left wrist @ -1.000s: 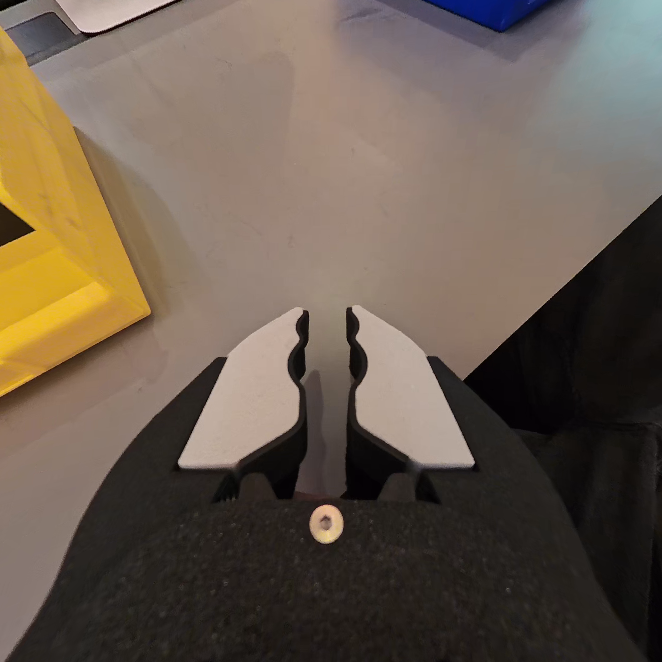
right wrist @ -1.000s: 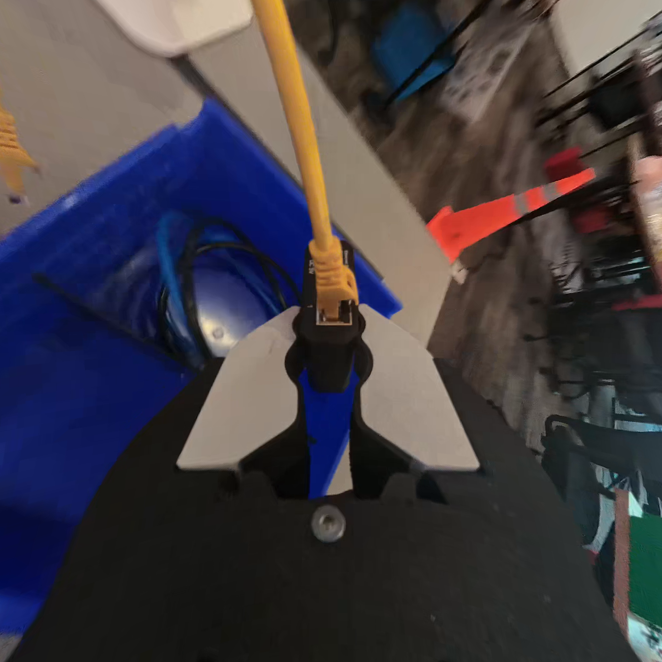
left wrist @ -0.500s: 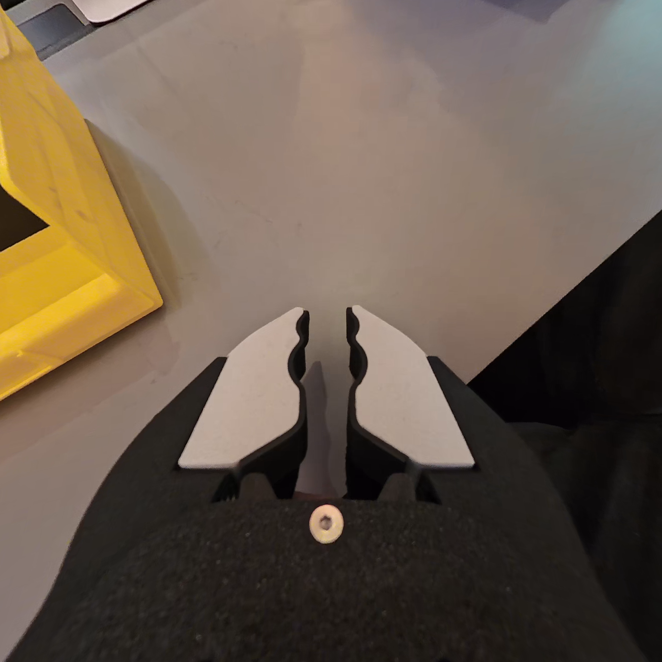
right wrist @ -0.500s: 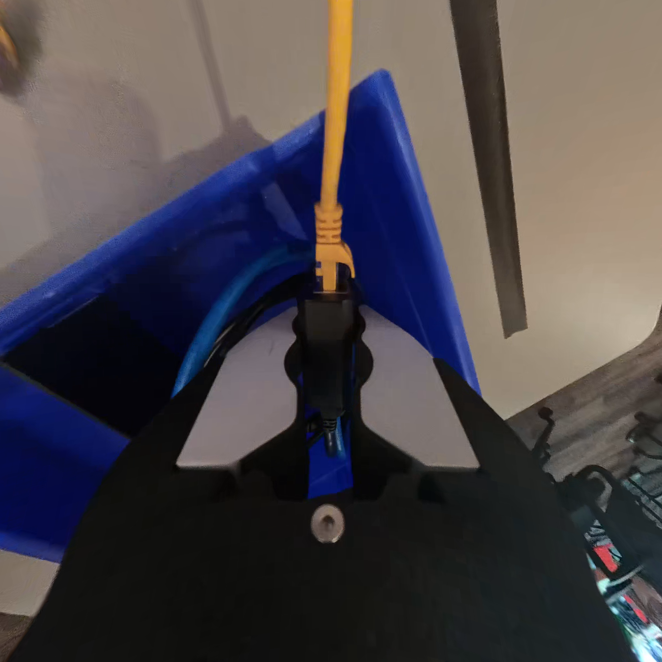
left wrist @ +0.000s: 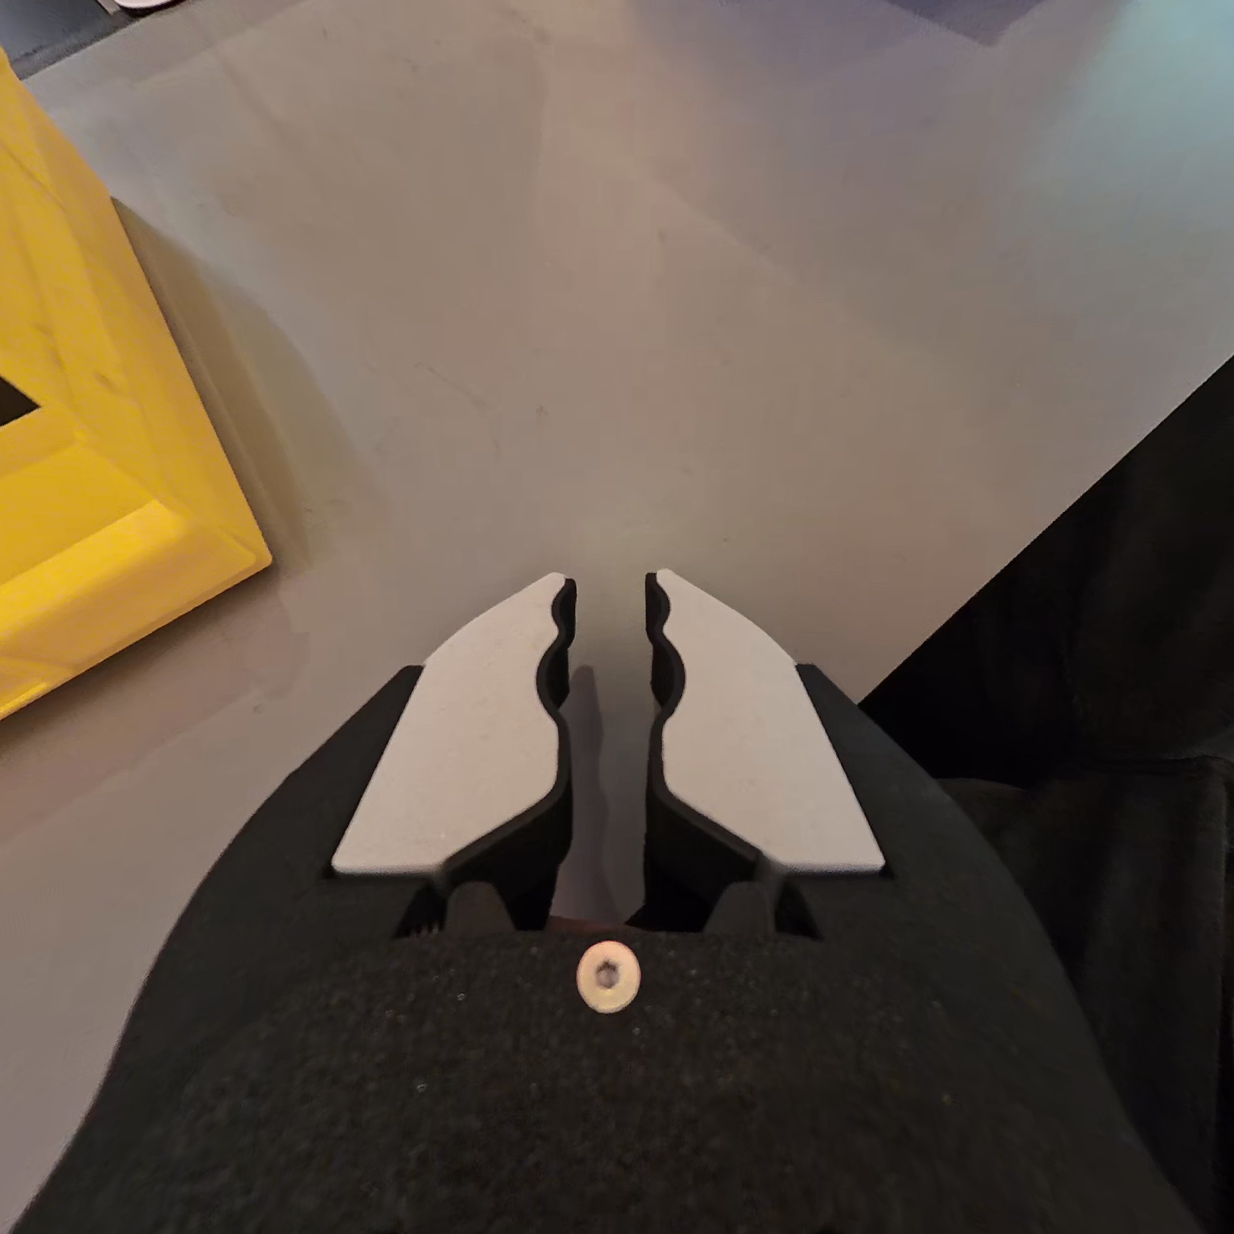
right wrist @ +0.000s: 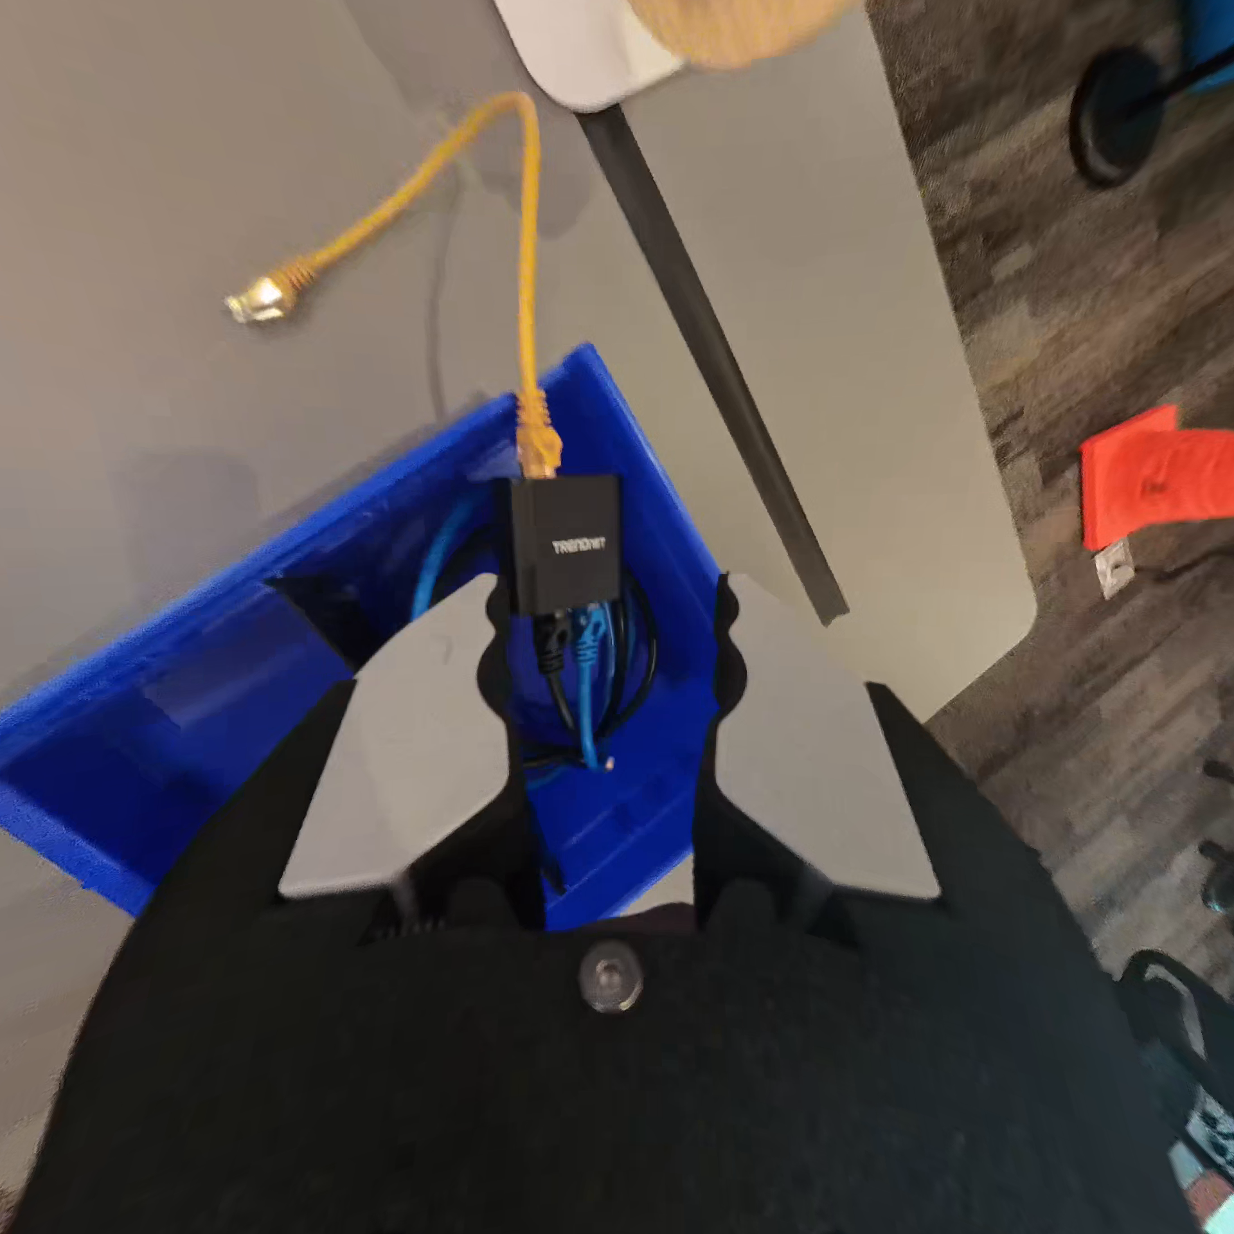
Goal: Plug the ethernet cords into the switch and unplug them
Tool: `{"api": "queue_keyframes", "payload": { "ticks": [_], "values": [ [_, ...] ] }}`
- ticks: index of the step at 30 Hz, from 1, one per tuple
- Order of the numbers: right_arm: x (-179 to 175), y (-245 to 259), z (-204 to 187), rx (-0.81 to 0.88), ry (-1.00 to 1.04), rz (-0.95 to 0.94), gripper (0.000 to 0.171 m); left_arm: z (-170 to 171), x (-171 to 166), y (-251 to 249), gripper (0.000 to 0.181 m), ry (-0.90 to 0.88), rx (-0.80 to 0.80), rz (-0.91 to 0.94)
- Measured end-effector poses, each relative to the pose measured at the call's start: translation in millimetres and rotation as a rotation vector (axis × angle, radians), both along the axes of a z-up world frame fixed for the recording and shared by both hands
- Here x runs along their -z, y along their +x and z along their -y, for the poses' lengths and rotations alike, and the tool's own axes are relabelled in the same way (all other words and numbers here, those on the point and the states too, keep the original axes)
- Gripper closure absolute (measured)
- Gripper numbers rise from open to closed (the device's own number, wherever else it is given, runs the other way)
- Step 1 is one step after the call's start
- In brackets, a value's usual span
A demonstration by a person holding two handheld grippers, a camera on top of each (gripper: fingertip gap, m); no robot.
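Note:
In the right wrist view my right gripper is open wide over a blue bin. The black switch sits loose between and just beyond the fingertips, inside the bin. A yellow ethernet cord is plugged into its far side; the cord's free plug lies on the grey table. A blue cord and a black cord join its near side. In the left wrist view my left gripper is slightly open and empty above the table.
A yellow bin stands left of the left gripper. The table's edge runs diagonally on its right, with dark cloth beyond. By the blue bin are a dark seam, a white object and an orange object on the floor. The left gripper's tips are roughly 55 centimeters from the right gripper's. Measured from the fingertips, the black switch is 6 centimeters or so from the right gripper and 55 centimeters from the left.
My right gripper was shut on the switch and has opened, letting it go into the blue bin. The right view has swung round. The left gripper has drifted slightly.

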State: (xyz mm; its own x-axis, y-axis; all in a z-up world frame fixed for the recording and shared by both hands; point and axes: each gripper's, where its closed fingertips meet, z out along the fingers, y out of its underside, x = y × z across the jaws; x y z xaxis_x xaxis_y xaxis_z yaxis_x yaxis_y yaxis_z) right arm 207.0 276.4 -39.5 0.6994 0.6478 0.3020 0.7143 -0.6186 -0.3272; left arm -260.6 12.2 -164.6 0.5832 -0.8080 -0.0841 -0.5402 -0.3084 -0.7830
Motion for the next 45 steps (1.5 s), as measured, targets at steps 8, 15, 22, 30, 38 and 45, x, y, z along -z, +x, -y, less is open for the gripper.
{"api": "queue_keyframes", "payload": {
  "ticks": [8, 15, 22, 30, 38, 45],
  "values": [
    [37, -75, -53, -0.101, -0.047, 0.106, 0.117, 1, 4, 3, 0.162, -0.005, 0.012, -0.026],
    [68, -84, -70, -0.084, -0.164, 0.026, 0.167, -4, 2, -7, 0.162, 0.007, -0.015, -0.033],
    [-21, -22, -21, -0.158, 0.146, -0.013, 0.167, -2, 3, -12, 0.162, -0.008, -0.020, -0.025],
    [-72, 64, 20, 0.022, 0.330, -0.052, 0.166, 0, 6, -5, 0.162, -0.012, 0.001, -0.038],
    [-36, 27, 10, -0.107, 0.223, 0.221, 0.167, -3, 8, -5, 0.162, -0.007, 0.003, -0.059],
    [34, -26, -16, -0.199, -0.047, 0.277, 0.171, -3, 5, -6, 0.162, 0.003, 0.004, -0.057]
  ]
}}
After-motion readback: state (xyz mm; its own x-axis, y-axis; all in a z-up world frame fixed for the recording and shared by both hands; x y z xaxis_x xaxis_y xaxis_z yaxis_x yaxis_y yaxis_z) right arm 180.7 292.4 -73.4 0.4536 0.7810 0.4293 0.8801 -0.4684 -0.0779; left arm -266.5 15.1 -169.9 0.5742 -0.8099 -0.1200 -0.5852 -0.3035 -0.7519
